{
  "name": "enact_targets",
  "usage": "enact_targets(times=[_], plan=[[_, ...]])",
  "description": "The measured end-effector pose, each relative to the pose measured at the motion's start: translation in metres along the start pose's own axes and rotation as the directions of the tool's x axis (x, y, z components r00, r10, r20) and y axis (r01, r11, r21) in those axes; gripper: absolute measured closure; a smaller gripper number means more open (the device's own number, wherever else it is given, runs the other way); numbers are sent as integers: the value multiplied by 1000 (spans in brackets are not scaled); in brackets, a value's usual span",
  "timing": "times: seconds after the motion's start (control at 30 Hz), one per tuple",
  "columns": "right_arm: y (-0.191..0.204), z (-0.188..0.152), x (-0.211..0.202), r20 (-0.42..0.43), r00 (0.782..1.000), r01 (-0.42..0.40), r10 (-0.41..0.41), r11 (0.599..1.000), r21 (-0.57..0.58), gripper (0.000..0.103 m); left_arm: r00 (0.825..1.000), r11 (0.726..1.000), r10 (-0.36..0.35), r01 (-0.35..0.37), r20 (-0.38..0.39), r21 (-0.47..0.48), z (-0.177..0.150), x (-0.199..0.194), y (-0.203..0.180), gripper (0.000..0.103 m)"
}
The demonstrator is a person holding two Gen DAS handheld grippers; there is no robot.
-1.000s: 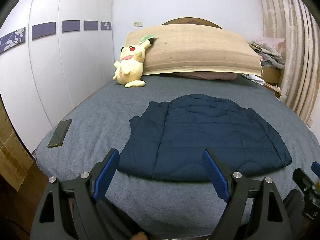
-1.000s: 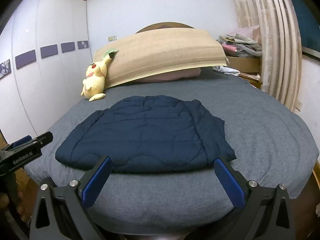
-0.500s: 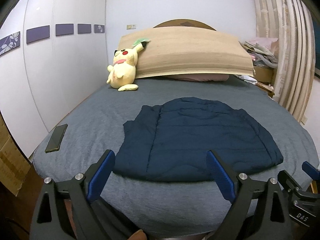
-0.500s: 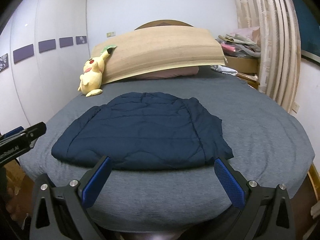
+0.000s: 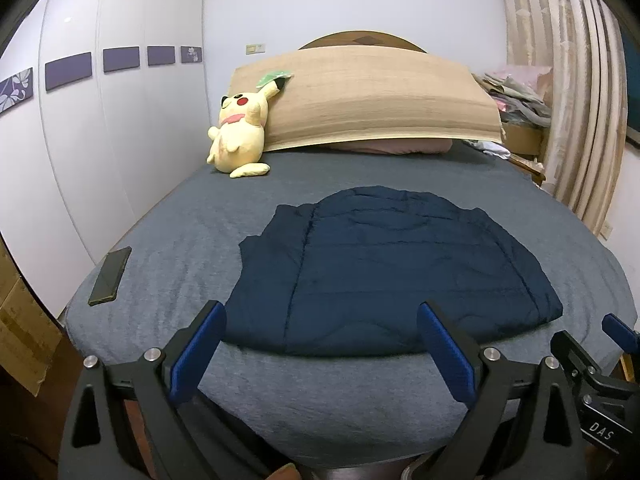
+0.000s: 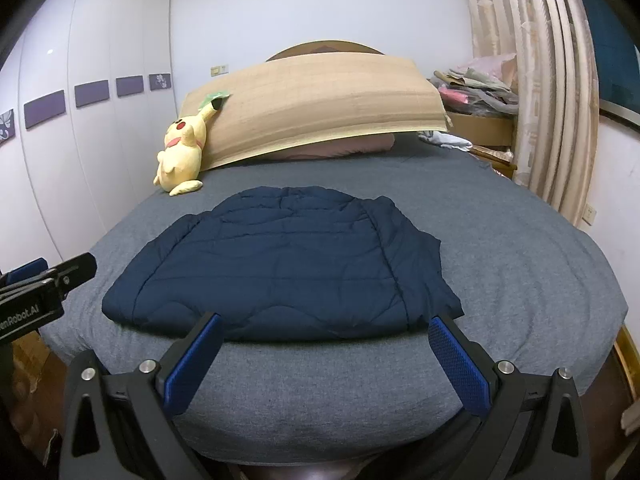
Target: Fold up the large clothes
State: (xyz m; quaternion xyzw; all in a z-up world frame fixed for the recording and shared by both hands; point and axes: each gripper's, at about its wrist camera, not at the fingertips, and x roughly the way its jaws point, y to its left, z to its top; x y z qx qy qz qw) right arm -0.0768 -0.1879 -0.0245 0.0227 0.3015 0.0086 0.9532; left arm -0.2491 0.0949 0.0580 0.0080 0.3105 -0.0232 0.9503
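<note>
Dark navy quilted puffer jacket (image 5: pixel 384 276) lies flat on the grey-sheeted bed (image 5: pixel 192 240), on its near half, hem towards the near edge; same spot and same shape as a second ago, sleeves tucked in at the sides; nothing touching it.

Left gripper (image 5: pixel 322 322) hangs over the near edge of the bed, blue-padded fingers (image 5: pixel 198 346) spread wide with nothing between them; they have just been opening, gap visibly wider than a second ago; tips sit just short of the jacket hem, apart from it.

Right gripper (image 6: pixel 328 330) sits alongside to the right, fingers (image 6: pixel 456 362) spread wide, empty, unchanged from the earlier frame; also short of the hem.

Left view shows slightly more of the far bed than a second ago; right view about the same.

Rest unchanged: black phone (image 5: pixel 110 276) on the near left corner of the bed; yellow plush toy (image 5: pixel 240 136) at the far left, leaning on the tan woven mat (image 5: pixel 368 100) propped at the headboard; beige curtain (image 5: pixel 568 92) on the right.
</note>
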Motion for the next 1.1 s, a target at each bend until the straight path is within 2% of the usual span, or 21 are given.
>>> enact_targets(times=[0.3,1.1], plan=[[1,0,-4,7,1000,7,-7,1000,-2,0,1000,1000,-4,5,24,-5,-1,-6,0,7],[6,1,-7,10,1000,6,-6,1000,-17,0,1000,1000,-30,30,0,7,-4,-4,-4,6]])
